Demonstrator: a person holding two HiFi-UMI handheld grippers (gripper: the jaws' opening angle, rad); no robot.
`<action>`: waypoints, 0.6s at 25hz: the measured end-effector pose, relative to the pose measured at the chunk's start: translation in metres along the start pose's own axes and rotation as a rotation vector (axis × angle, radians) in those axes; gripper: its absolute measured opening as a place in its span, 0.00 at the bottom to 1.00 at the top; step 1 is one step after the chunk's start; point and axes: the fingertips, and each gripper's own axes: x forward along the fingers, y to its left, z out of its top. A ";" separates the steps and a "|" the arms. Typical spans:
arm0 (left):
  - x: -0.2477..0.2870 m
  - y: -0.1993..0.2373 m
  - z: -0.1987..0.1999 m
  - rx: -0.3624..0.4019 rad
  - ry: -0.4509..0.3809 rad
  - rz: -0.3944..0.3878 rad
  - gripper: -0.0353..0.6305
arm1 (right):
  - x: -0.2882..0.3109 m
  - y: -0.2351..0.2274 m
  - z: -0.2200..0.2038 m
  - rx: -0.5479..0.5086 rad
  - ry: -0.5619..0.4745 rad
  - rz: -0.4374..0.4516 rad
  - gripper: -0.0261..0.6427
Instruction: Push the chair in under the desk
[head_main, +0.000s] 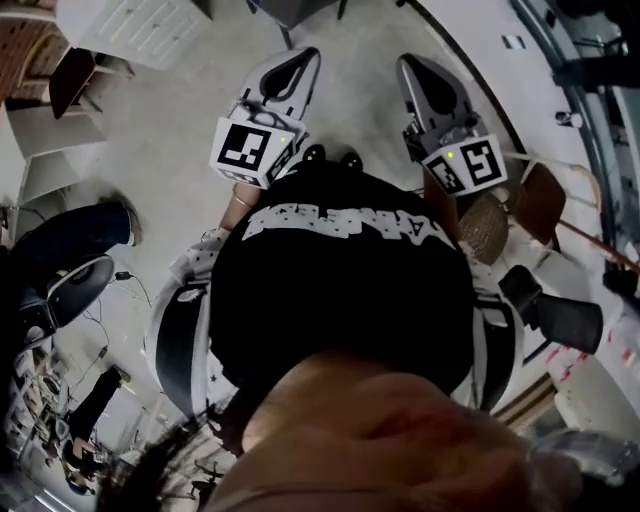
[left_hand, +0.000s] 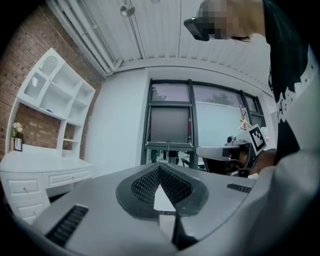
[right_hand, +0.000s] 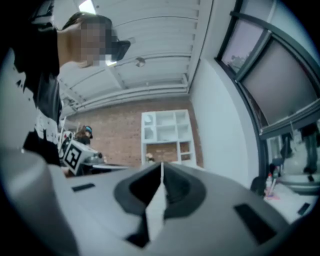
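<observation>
**Not yet at the chair, both claws idle**

Left gripper and right gripper are held out before the chest, jaws closed on nothing. Well beyond, to the left, stands a white desk with a brown chair beside it, probably the target. Next: walk over and set the closed jaws against the chair's back.

The shelf unit is white against the red-brown brick wall. The left gripper and right gripper are grey, with black-and-white square markers.
</observation>
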 end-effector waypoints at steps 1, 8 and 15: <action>0.005 0.002 0.000 -0.004 -0.001 -0.015 0.10 | 0.002 -0.003 0.001 0.000 0.008 -0.018 0.08; 0.018 0.008 -0.002 -0.034 -0.009 -0.089 0.10 | -0.001 -0.008 0.000 0.007 0.029 -0.095 0.09; 0.040 0.023 -0.009 -0.059 -0.010 -0.115 0.10 | 0.012 -0.020 -0.004 0.010 0.025 -0.107 0.09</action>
